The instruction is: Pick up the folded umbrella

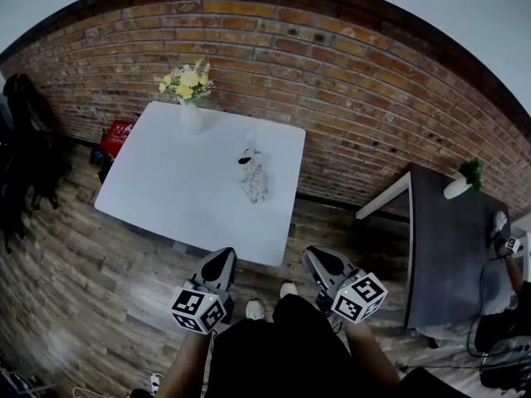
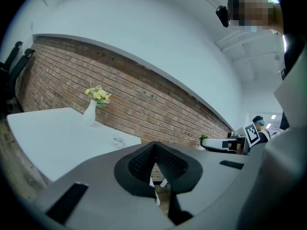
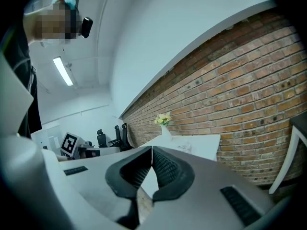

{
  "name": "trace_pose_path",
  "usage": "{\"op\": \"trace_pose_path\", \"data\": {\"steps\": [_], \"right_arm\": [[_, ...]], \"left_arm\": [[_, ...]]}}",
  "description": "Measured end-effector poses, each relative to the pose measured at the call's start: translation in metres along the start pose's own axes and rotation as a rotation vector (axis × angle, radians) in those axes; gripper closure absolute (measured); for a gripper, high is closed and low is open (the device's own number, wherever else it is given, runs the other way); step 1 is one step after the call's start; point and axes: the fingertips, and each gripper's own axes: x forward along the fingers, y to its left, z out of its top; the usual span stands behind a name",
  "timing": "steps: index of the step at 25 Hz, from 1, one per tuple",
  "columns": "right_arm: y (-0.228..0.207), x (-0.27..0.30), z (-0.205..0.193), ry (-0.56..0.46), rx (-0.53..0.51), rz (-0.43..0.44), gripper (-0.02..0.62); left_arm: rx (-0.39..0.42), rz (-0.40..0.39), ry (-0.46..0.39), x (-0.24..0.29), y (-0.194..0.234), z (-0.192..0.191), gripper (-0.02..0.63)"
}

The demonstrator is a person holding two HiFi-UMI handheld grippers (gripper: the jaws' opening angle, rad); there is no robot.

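**Short of the white tabletop, both claws closed and empty**

Near the bottom of the head view, the left claw (image 1: 222, 257) and the right claw (image 1: 318, 255) are held side by side above the wooden floor (image 1: 99, 264), both pointing towards the white tabletop (image 1: 158, 193). In the left gripper view, the left claw (image 2: 154, 146) has its jaws pressed together with nothing between them. The right gripper view shows the same of the right claw (image 3: 152, 149): tips meeting, nothing gripped.

The folded umbrella (image 1: 255, 181) lies flat on the tabletop's right half, well apart from both claws. It shows only as a small pale shape in the left gripper view (image 2: 118, 142) and the right gripper view (image 3: 186, 147). A white vase (image 1: 190, 116) of yellow flowers stands at the tabletop's far edge, by the brick wall (image 1: 348, 81). A dark table (image 1: 452, 247) with a potted plant (image 1: 469, 172) stands to the right.
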Motion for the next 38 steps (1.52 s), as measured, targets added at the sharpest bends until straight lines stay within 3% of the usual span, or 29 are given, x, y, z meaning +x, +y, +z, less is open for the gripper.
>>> {"op": "trace_pose_path", "data": {"steps": [5,18,28,38], "right_arm": [[-0.006,0.014,0.006,-0.005,0.023,0.025,0.572],[-0.067,0.081,0.041,0.038,-0.054,0.137,0.572],[-0.126,0.139,0.069,0.088,-0.108,0.227,0.574],[-0.160,0.178,0.070,0.144,-0.112,0.348,0.574]], "left_arm": [[-0.020,0.006,0.006,0.010,0.009,0.000,0.592],[-0.003,0.098,-0.005,0.091,0.033,0.024,0.592],[-0.011,0.228,0.003,0.161,0.059,0.035,0.592],[-0.020,0.338,-0.004,0.205,0.078,0.036,0.592]]}}
